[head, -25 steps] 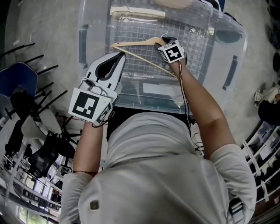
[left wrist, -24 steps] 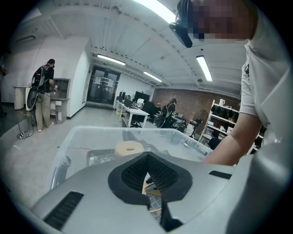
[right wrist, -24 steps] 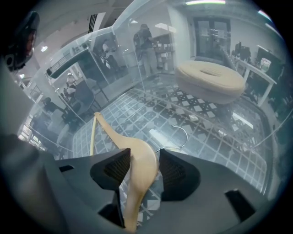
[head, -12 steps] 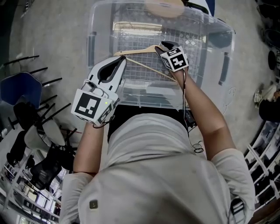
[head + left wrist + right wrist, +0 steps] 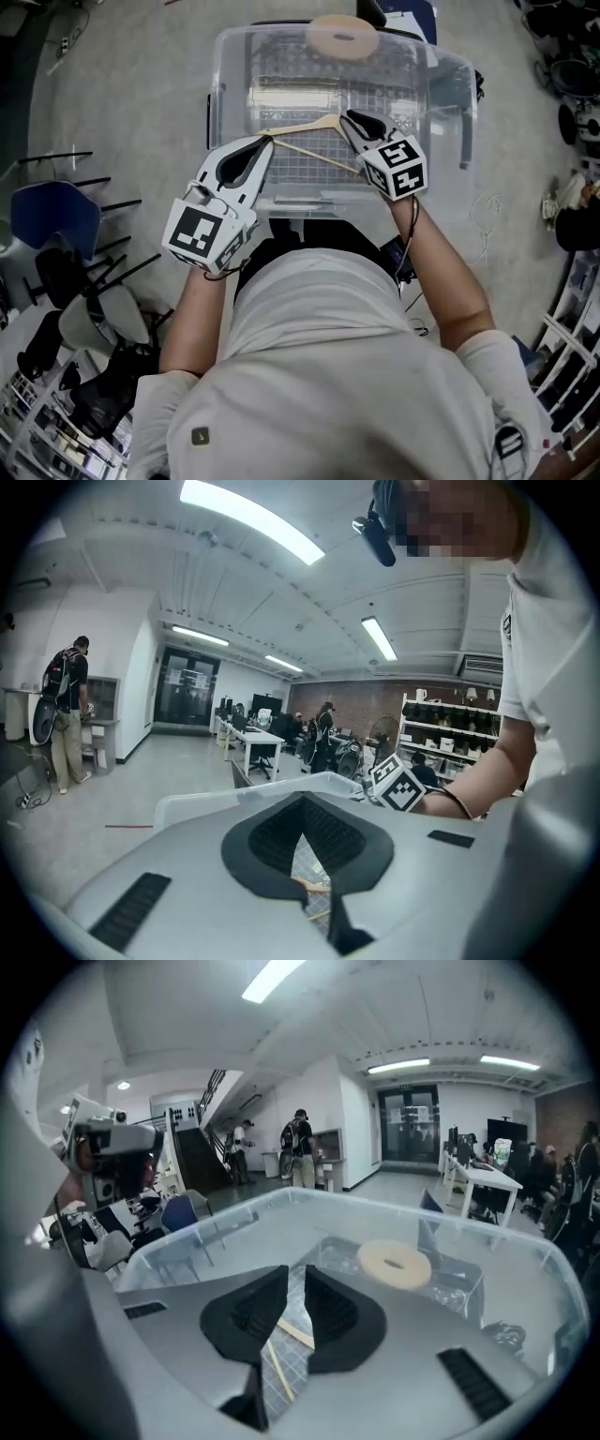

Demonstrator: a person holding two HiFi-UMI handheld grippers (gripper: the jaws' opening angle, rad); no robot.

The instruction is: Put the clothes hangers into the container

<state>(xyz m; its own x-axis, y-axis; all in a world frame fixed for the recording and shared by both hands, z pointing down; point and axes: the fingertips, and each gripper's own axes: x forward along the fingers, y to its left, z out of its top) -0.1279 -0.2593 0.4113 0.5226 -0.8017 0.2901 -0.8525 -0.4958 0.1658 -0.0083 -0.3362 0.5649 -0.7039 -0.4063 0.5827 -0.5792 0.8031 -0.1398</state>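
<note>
Hanger lay flat inside container; drop judged done. Right tool above it was empty, jaws just closing to a narrow gap. Left tool pinched together, idle.

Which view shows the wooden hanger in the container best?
Head view: nearly the whole wooden hanger shows, lying inside the clear container. The left and right gripper views catch only thin slivers of its wood.

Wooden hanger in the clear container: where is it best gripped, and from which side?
Probably the slim crossbar of the wooden hanger, from straight above with jaws across it. It appears to lie flat on the floor of the clear container, whose walls block any sideways approach.
</note>
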